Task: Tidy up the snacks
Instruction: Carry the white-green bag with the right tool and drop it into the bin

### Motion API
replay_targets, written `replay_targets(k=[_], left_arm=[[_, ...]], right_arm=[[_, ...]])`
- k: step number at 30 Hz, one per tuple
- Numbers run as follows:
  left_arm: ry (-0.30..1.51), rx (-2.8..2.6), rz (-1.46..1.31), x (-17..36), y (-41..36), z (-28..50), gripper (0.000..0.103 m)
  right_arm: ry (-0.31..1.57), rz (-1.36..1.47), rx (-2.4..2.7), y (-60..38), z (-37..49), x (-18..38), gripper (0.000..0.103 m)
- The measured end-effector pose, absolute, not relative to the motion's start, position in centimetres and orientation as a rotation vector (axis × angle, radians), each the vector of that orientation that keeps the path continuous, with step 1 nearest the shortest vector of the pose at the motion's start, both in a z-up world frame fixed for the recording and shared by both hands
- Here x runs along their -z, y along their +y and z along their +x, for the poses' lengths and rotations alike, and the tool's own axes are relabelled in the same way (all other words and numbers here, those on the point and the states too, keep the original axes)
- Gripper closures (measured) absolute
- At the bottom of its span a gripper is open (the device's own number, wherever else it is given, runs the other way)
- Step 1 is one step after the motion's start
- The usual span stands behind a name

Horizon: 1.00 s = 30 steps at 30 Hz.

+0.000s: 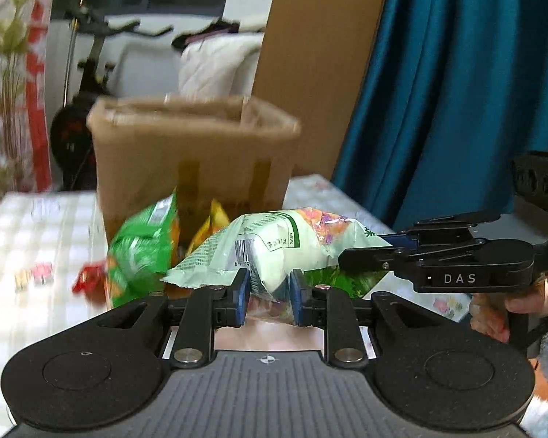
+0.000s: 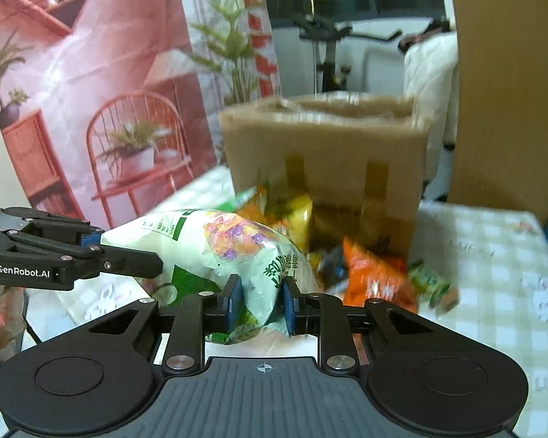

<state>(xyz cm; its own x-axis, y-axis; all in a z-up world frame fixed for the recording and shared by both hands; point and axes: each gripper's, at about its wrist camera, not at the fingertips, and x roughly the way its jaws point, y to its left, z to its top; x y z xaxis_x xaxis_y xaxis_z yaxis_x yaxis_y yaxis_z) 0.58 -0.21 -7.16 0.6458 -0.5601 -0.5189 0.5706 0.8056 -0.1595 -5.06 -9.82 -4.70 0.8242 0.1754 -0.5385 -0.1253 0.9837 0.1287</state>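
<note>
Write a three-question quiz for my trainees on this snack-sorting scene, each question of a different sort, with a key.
1. True or false: both grippers are shut on the same pale green snack bag.
2. Multiple choice: the cardboard box stands
A. behind the loose snack packets, on the checked tablecloth
B. on the floor
C. between a gripper's fingers
3. Short answer: what colour is the packet lying just to the right of the held bag in the right wrist view?

Key
1. True: the left gripper and the right gripper each pinch it.
2. A
3. Orange
</note>
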Motion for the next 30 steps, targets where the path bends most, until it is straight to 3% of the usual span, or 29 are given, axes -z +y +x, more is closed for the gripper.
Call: replay_targets(k=[9,18,30], left_arm=[[0.405,0.618,0.043,1.2,-1.6,3.0,0.078],[0.295,0.588,0.077,-1.5,-3.5,9.8,0.078],[0.402,0.520,0.047,0.1,-5.6,20.5,0.077]], right_arm=[[0.418,0.015,-0.147,-10.7,-2.9,-1.9,0.081],[0.303,-0.107,-0.105,-12.7,4.0,-5.9,0.081],[0.351,-0.127,-0.030,-15.7,15.6,-3.0,0.081]])
